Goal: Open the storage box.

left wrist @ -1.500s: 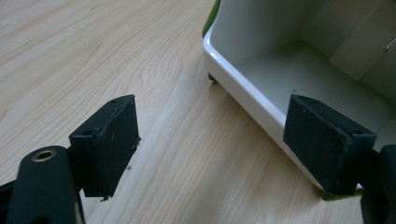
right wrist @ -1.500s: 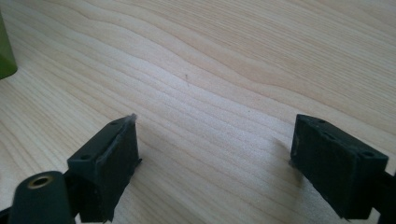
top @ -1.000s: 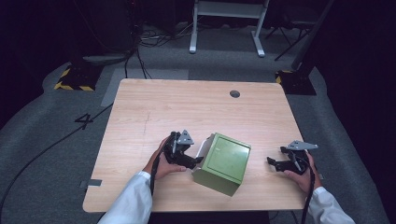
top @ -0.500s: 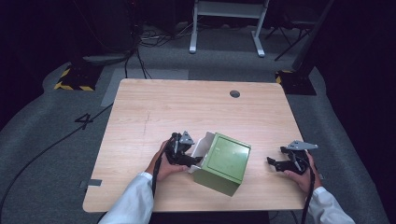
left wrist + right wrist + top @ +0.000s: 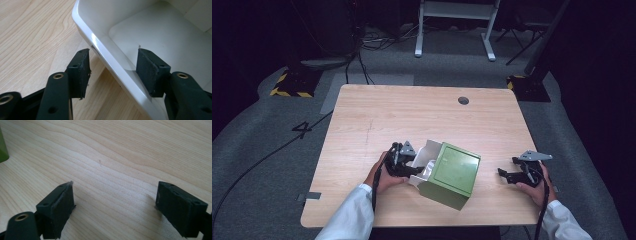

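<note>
A green box (image 5: 454,172) lies near the table's front edge, and a white drawer (image 5: 428,152) sticks out of its left side. My left gripper (image 5: 414,167) is at the drawer's end, open. In the left gripper view its jaws (image 5: 112,53) straddle the drawer's glossy rim (image 5: 100,45), one pad (image 5: 80,70) outside over the wood and the other inside the empty tray. My right gripper (image 5: 507,175) rests open on the table to the right of the box, with bare wood between its jaws (image 5: 115,187). A sliver of the green box (image 5: 3,150) shows at the left of the right gripper view.
The light wooden table (image 5: 412,115) has a round cable hole (image 5: 463,100) at the back right. Grey floor with cables, a yellow-and-black striped base (image 5: 292,82) and a white stand (image 5: 454,25) lie beyond it.
The white drawer has slid farther out of the green box to the left, with my left gripper at its end. The right gripper has stayed in place.
</note>
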Available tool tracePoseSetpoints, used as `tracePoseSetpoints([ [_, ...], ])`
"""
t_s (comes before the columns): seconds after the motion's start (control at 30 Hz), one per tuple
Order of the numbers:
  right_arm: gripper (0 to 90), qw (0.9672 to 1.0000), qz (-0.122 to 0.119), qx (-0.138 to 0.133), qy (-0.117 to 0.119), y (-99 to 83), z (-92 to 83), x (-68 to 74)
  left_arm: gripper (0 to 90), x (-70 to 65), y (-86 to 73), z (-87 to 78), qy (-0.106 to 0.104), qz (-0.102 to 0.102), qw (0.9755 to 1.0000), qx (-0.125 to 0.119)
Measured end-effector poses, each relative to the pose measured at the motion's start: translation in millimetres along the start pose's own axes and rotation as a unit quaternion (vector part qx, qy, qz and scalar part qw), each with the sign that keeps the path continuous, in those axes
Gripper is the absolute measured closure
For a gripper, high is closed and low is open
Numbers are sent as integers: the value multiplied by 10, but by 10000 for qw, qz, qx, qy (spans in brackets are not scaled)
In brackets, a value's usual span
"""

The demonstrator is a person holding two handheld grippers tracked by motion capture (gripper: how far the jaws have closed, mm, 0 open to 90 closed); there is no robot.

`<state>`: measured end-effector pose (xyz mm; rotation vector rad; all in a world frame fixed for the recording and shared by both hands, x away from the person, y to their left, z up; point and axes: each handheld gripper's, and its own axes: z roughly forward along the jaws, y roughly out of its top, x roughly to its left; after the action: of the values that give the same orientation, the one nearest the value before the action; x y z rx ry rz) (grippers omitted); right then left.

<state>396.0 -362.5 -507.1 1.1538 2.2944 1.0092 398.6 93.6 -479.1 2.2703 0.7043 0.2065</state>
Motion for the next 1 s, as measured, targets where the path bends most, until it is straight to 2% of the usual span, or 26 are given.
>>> tracePoseSetpoints([
  [0.07, 150, 10000, 2, 0, 1, 0, 0, 0, 493, 15, -16, -15, -20, -21, 10000, -9],
  [0.47, 150, 10000, 0, -1, 0, 0, 0, 0, 501, 105, -98, -98, 140, -229, 9996, 72],
  [0.8, 151, 10000, 2, 0, 3, 0, -1, 1, 502, 183, -178, -197, 294, -276, 9992, 77],
  [1.0, 151, 10000, -4, -3, 4, 0, 0, 1, 505, 232, -203, -227, 310, -269, 9991, 66],
])
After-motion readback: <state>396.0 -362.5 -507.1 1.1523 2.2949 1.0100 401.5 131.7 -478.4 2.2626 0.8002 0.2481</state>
